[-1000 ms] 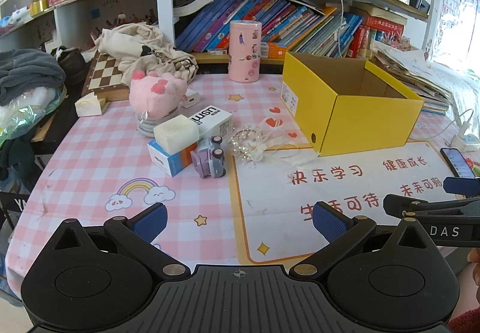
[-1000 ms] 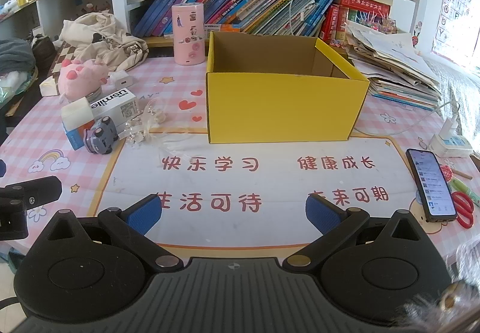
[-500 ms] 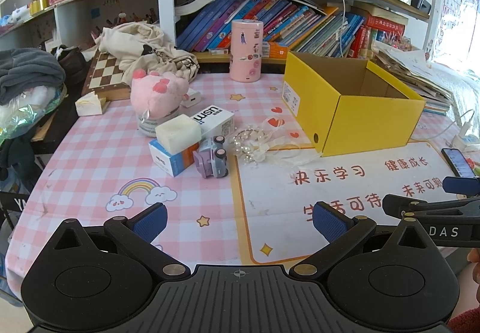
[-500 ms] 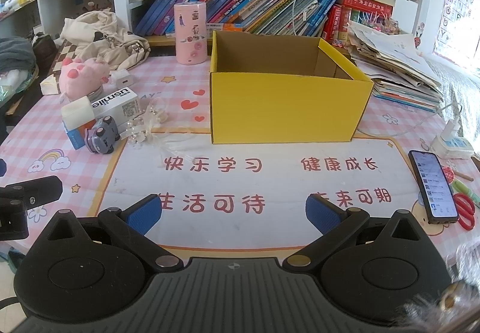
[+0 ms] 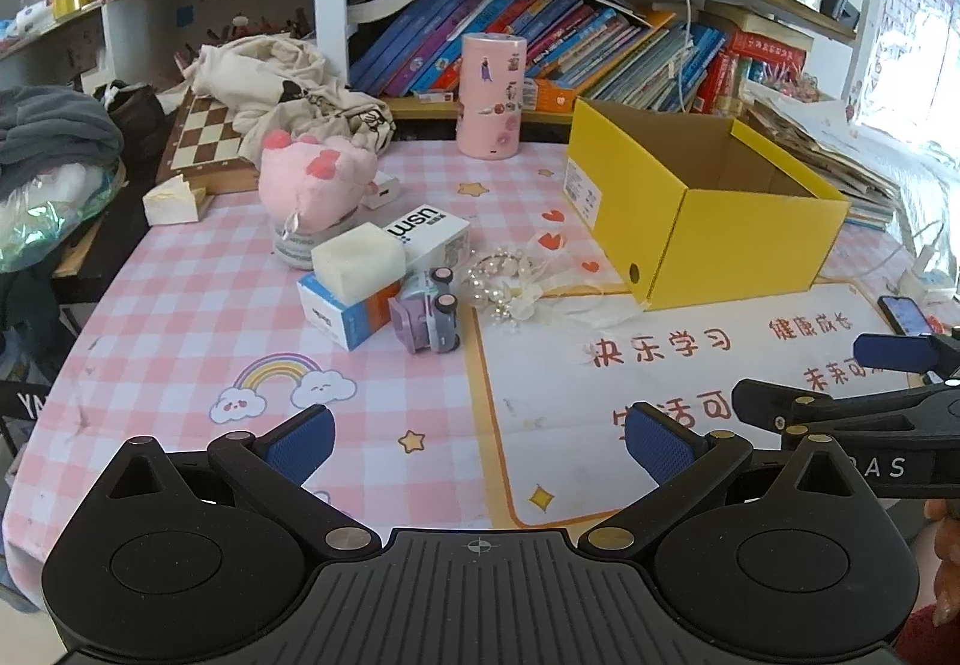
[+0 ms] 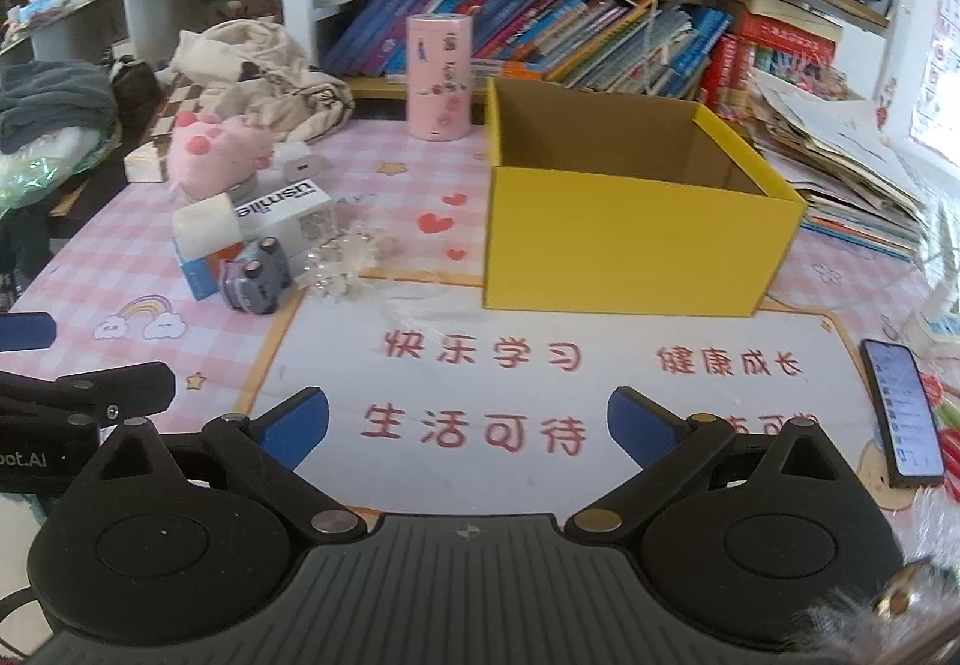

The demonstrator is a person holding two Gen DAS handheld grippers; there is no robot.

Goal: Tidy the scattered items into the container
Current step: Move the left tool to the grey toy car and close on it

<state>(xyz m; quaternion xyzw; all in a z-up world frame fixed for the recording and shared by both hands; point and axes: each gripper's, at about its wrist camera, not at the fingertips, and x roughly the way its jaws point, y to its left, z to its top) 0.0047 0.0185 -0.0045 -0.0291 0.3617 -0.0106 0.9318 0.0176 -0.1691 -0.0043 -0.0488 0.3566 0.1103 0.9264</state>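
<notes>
A pink checked tablecloth (image 5: 180, 317) with a white mat (image 6: 540, 395) printed in red Chinese characters covered the table, in front of shelves crowded with books (image 6: 540, 35). The open yellow box (image 6: 624, 251) sat on the mat's far edge, its long axis running away from the right camera, while a white carton (image 5: 429, 236) reading "usmile", a toy car (image 5: 429, 314), a foam block (image 5: 358, 260) and a beaded trinket (image 5: 510, 290) clustered just left of it. The left gripper (image 5: 477, 440) and right gripper (image 6: 468, 425) hovered over the near mat, jaws spread wide and empty.
</notes>
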